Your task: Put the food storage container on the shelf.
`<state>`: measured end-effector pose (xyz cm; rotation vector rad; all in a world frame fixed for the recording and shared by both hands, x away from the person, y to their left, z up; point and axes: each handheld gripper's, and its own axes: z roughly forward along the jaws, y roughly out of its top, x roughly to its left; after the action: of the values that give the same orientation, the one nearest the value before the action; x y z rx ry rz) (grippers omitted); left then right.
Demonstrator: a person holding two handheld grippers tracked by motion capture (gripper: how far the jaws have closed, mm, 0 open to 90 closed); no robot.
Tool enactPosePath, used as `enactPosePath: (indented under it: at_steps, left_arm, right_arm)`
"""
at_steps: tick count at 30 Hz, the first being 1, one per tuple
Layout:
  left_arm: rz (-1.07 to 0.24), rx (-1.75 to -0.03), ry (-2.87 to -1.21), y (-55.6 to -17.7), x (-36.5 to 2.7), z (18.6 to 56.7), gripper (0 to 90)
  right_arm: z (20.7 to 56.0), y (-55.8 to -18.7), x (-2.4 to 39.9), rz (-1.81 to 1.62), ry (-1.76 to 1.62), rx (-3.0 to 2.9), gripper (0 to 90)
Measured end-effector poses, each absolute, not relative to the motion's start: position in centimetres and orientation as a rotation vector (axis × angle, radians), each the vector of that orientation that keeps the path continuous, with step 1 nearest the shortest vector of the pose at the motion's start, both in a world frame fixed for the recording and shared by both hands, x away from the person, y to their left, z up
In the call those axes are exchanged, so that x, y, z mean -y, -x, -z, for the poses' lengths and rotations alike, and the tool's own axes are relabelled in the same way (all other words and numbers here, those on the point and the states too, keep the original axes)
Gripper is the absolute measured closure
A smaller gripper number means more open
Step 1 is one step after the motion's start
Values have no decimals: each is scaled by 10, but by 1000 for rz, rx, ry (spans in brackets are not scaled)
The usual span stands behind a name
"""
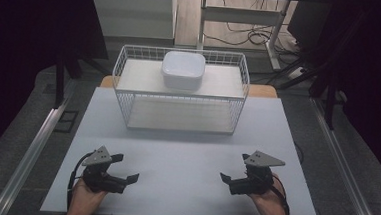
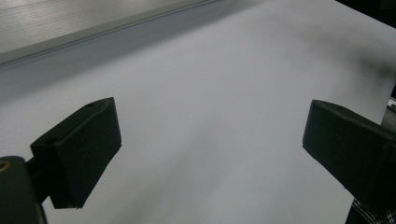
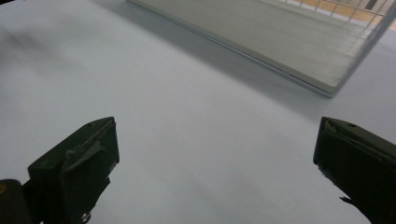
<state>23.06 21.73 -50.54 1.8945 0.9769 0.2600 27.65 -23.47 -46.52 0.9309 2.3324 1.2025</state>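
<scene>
A white wire shelf rack (image 1: 180, 89) stands at the far middle of the pale table (image 1: 180, 157). On its upper shelf sits a white lidded plastic container (image 1: 183, 70). My left gripper (image 1: 127, 170) rests low at the near left of the table, open, its jaws pointing right with nothing between them. My right gripper (image 1: 233, 174) is at the near right, open, jaws pointing left and empty. In the left gripper view the gripper (image 2: 210, 149) has only bare table between its jaws. In the right gripper view the gripper (image 3: 215, 158) faces the rack's lower shelf (image 3: 261, 32).
Metal rails (image 1: 30, 148) run along both sides of the table. Desk legs and cables (image 1: 253, 33) lie on the floor beyond the rack. A broad stretch of bare table lies between the grippers and the rack.
</scene>
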Motion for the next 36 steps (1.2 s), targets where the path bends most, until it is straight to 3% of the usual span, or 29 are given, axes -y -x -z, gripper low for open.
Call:
enactPosePath:
  at_steps: [36]
  left_arm:
    - [-314,-1118,-1857,-195,-273,529,41]
  right_arm:
    - [490,-246,314,-1070,-1155,-2200,0]
